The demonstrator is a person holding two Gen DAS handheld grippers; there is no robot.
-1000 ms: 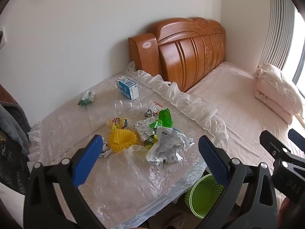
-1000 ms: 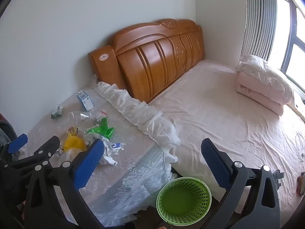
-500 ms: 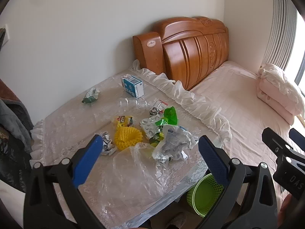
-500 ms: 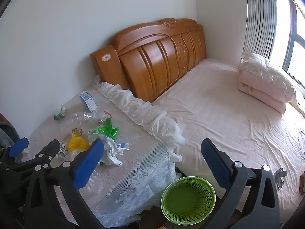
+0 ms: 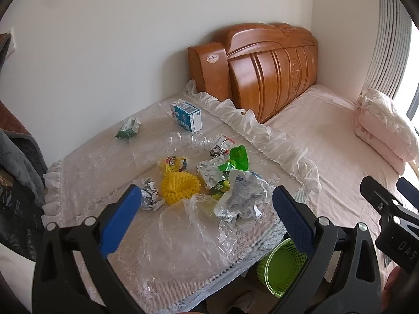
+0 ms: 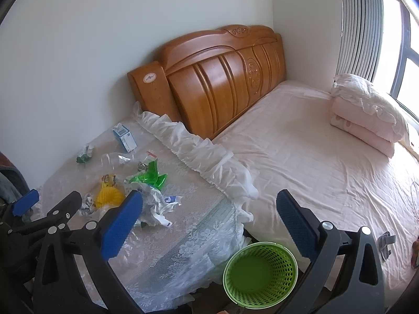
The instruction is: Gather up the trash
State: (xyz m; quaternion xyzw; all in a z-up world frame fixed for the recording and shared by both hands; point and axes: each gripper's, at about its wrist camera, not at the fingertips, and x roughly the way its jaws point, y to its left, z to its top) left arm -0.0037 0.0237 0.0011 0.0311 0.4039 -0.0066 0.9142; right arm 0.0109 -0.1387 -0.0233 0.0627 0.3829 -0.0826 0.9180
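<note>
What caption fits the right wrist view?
Open right tongs above an empty green plastic mesh basket, beside a lace-covered table strewn with wrappers.

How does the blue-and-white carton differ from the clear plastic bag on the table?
The carton is a firm, opaque box with printed sides; the plastic bag is see-through, limp and crumpled. The carton lies near the table's far edge; the bag lies at the near edge, under the left gripper. Both rest on the lace tablecloth.
</note>
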